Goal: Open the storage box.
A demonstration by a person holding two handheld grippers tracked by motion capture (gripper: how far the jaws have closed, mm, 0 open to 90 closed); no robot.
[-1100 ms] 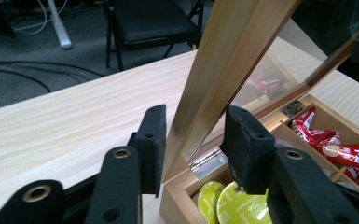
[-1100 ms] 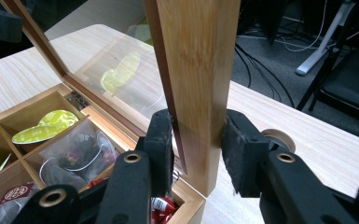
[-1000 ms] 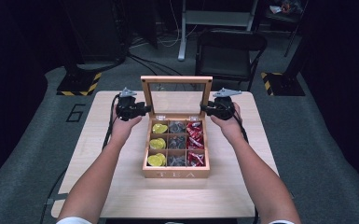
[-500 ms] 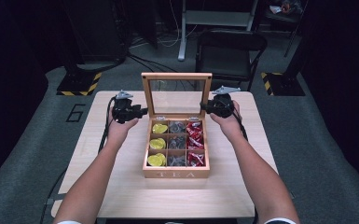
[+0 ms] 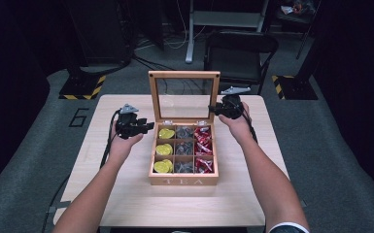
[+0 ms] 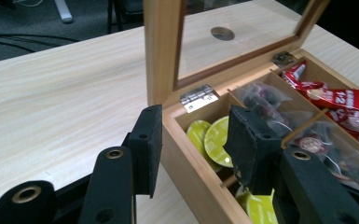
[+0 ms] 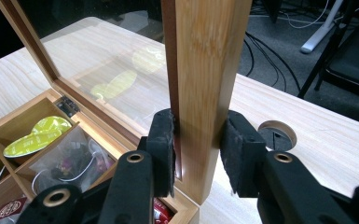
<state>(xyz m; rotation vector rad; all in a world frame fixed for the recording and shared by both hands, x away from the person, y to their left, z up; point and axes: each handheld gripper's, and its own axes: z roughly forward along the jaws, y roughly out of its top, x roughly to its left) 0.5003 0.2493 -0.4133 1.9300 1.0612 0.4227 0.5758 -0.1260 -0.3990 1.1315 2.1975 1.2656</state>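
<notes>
- right gripper (image 7: 196,149): its jaws sit on either side of the lid's (image 5: 184,95) right frame post, low down near the hinge end. one pad looks pressed to the wood and the other is touching or just off it, so it has hold of the lid frame, if only lightly.
- left gripper (image 6: 193,149): jaws wide apart and holding nothing. they straddle the left wall of the tea box (image 5: 183,180), one pad outside it and the other over the compartment of yellow-green pods (image 6: 217,140).
- the lid stands upright at the back of the box on small metal hinges (image 6: 196,98). the box sits mid-table (image 5: 126,194), its front toward the person, with nine compartments of pods, clear sachets and red packets (image 5: 204,145).
- handling, as i judge it: the wooden frame is stiff and takes a pinch well. the clear pane is the fragile part, so pads belong on the wood only. the lid seems light but will swing freely on its hinges and could drop shut. a hold near the hinge gives little leverage; one higher on the post would steer it better.
- the box itself looks light enough to slide, so bracing its wall makes sense.
- arm pose in the high view: both forearms reach forward from the near edge. the right hand (image 5: 233,119) is farther out, at the lid's side. the left hand (image 5: 124,141) is drawn a little nearer, beside the box's left wall.
</notes>
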